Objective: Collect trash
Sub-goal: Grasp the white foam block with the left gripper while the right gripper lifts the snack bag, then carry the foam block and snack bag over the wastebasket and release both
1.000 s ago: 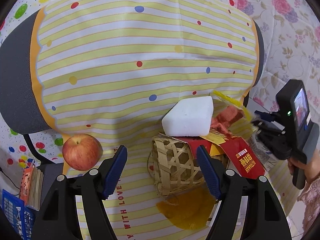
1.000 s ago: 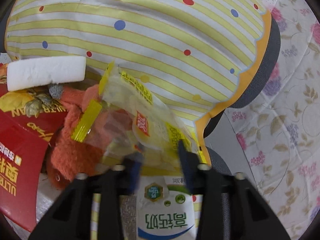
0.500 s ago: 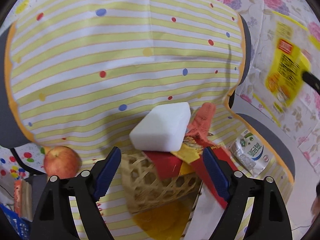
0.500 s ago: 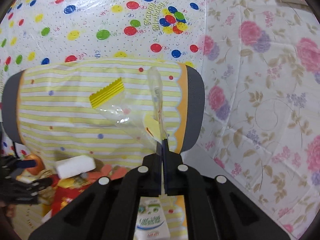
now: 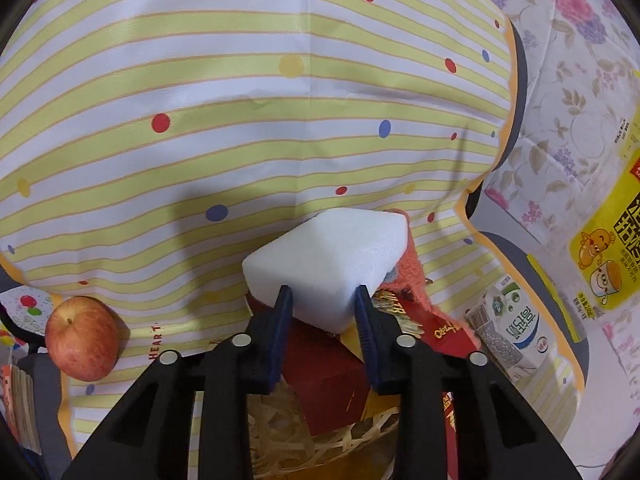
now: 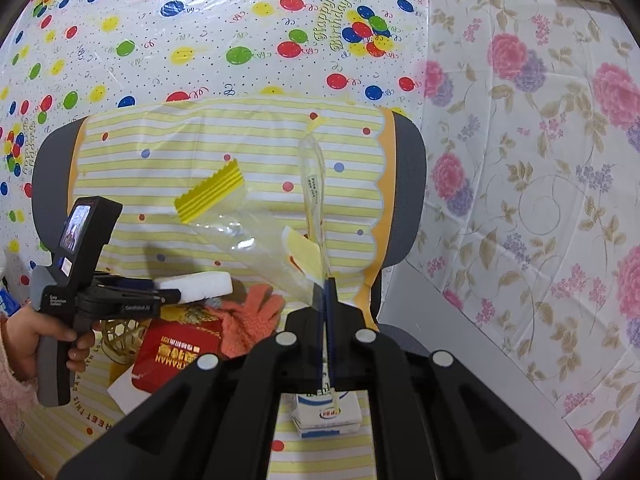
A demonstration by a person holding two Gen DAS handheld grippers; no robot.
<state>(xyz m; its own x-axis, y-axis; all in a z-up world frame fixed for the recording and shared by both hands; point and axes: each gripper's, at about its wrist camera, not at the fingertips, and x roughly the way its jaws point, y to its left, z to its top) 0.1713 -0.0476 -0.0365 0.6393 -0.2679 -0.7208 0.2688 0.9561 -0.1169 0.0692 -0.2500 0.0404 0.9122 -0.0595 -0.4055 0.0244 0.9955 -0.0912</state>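
Already a good part of the trash is gathered: a red carton, an orange knitted glove and a flattened red packet are piled in and over the woven basket on the striped cloth. On top of that heap lies a white foam block, and the left gripper has just been closing on it; its blue pads are seen pressed against the block's two near sides, so the block is judged to be gripped. Whether the block is being set down on the pile or taken off it cannot be told from these views.

The right gripper is clamped fully together on the edge of a clear plastic wrapper with yellow print, which is held up in the air, well apart from the basket. That piece is not yet deposited.

Left to be collected, by the look of it, is the milk carton lying on the cloth just beside the basket. The apple at the other side is whole and is probably not meant as trash.
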